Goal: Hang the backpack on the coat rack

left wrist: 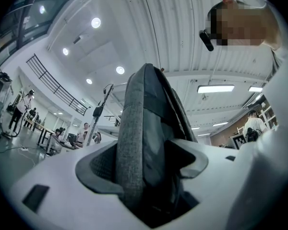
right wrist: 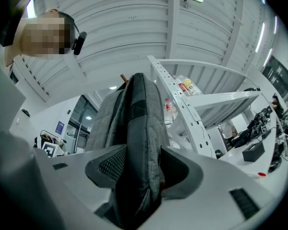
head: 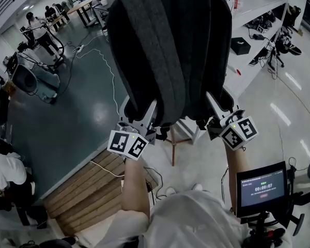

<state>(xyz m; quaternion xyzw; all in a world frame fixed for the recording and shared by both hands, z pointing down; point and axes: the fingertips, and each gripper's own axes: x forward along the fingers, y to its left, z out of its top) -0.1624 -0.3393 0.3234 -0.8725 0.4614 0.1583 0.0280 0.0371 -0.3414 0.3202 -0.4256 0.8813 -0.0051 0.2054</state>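
Grey fabric backpack, held aloft; lower edge pinched in left tool and right tool, each clamped tight on the fabric. Long axis upright, far end pointing toward ceiling, directly above both tools.

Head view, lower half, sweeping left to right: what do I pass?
Left gripper → dark grey fabric backpack, clamped at its lower edge by both grippers → right gripper → small black timer screen.
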